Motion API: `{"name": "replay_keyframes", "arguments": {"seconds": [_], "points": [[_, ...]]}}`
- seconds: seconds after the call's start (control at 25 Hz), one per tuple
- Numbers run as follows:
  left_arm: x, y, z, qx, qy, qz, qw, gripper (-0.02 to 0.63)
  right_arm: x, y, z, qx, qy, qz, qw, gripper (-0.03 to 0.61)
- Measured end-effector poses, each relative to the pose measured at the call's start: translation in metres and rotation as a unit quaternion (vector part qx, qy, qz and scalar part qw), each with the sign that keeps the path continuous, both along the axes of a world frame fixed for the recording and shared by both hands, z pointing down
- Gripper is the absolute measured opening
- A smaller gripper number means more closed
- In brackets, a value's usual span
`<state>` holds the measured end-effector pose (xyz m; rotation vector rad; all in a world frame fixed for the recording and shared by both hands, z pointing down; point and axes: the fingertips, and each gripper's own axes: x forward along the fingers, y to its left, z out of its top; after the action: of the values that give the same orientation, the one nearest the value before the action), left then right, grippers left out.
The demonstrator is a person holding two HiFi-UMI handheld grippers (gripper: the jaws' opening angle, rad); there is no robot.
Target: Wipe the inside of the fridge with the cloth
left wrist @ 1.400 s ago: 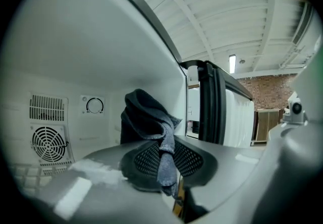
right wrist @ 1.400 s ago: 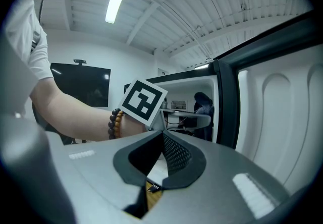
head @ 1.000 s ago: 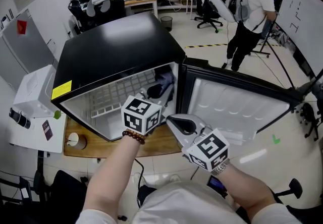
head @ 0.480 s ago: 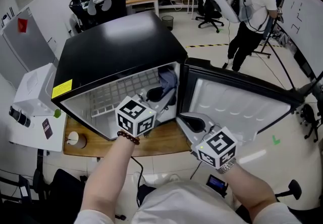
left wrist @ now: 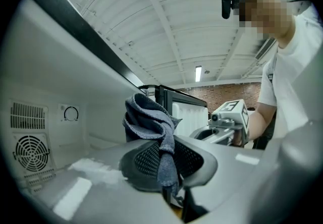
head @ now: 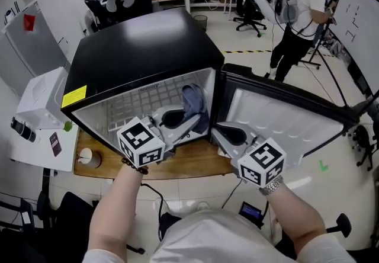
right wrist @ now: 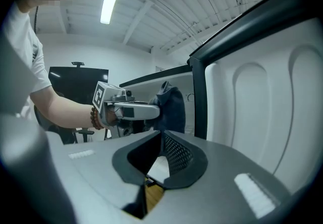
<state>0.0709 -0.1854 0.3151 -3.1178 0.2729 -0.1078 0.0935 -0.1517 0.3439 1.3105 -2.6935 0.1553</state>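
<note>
- The left tongs (head: 188,122) are clamped on the cloth (head: 193,102), inside the fridge (head: 142,48) near its door-side wall.
- The right tongs (head: 218,130) are all but together, have just been easing apart a crack, and hold nothing. They sit beside the open door (head: 284,128).
- Only a narrow fold of the cloth is pinched, so dragging it along a wall could tug it loose.
- Nothing holds the door, so it may swing onto an arm.
- Only the left gripper view shows the vent (left wrist: 29,150) and dial (left wrist: 71,113). Only the head view shows the wire rack (head: 148,99).
</note>
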Motion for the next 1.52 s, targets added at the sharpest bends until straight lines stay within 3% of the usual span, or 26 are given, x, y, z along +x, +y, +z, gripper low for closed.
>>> {"name": "replay_keyframes", "arguments": {"seconds": [0.12, 0.4, 0.6, 1.08, 1.52], "points": [[-0.014, 0.011, 0.000, -0.008, -0.004, 0.024, 0.9997, 0.051, -0.006, -0.003, -0.002, 0.001, -0.002, -0.017, 1.000, 0.031], [-0.040, 0.039, 0.002, -0.022, -0.021, 0.064, 0.9974, 0.051, -0.027, -0.004, -0.002, -0.016, -0.020, -0.081, 0.996, 0.178], [-0.055, 0.060, 0.003, -0.028, -0.035, 0.085, 0.9953, 0.051, -0.047, 0.004, -0.001, -0.037, -0.032, -0.151, 0.987, 0.242], [-0.084, 0.085, 0.014, -0.057, -0.050, 0.093, 0.9927, 0.051, -0.098, 0.037, -0.002, -0.097, -0.074, -0.324, 0.938, 0.249], [-0.114, 0.089, 0.038, -0.083, -0.065, 0.056, 0.9928, 0.051, -0.138, 0.051, 0.000, -0.116, -0.092, -0.395, 0.907, 0.239]]}}
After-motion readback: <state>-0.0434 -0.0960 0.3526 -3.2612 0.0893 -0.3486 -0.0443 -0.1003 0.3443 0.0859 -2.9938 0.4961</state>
